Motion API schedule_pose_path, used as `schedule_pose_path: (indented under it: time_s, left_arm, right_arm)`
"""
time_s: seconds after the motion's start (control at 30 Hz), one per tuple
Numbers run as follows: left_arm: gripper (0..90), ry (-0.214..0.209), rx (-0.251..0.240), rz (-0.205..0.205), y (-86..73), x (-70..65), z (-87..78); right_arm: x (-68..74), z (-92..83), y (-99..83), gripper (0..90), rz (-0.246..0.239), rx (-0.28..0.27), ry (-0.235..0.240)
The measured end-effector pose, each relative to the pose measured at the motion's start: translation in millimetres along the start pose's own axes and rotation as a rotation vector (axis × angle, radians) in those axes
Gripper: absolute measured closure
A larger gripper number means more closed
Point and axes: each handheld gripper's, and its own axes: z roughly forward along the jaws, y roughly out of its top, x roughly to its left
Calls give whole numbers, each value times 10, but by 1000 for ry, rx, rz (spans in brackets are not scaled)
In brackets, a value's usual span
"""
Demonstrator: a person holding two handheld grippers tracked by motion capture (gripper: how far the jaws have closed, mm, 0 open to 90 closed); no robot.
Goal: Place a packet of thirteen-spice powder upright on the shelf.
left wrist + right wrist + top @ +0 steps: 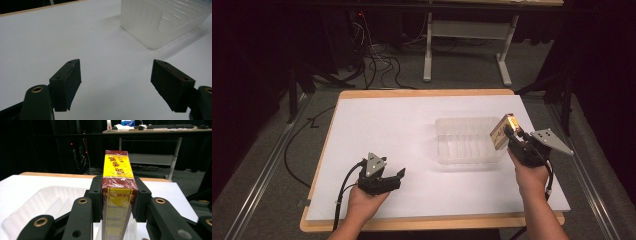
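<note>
Right gripper [117, 200]: pinching a maroon-and-yellow cellophane-wrapped carton [117, 195].
Left gripper [116, 85]: jaws spread, empty.
Risk: the slick carton may slip beside the clear ribbed plastic tray [462, 142].

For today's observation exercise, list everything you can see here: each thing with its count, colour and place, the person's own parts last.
Table: one, wooden edge, white top, centre.
Tray: one, clear plastic, ribbed, right of centre on the table.
Box: one, maroon and yellow, wrapped, held upright beside the tray's right end.
Desk: one, pale frame, on the floor behind.
Cables: several, black, on the floor behind.
Left gripper: one, black, open, low over the table's near left.
Right gripper: one, black, clamping the box.
Hands: two, near edge.
</note>
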Motion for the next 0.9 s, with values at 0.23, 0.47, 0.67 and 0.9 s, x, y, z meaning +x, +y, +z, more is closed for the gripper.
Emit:
schedule_pose_path:
  time_s: [0.23, 0.47, 0.67, 0.9]
  left_arm:
    - [249, 6, 8, 11, -11, 0, 1]
    - [270, -3, 6, 12, -8, 0, -5]
    - [286, -7, 8, 26, -5, -17, 2]
    - [282, -2, 8, 55, -20, -45, 10]
  right_arm:
    - [-10, 141, 59, 681, -18, 9, -49]
    - [-43, 248, 49, 680, -4, 27, -75]
    - [-39, 325, 18, 680, -12, 46, -93]
    - [-40, 430, -59, 680, -20, 82, -116]
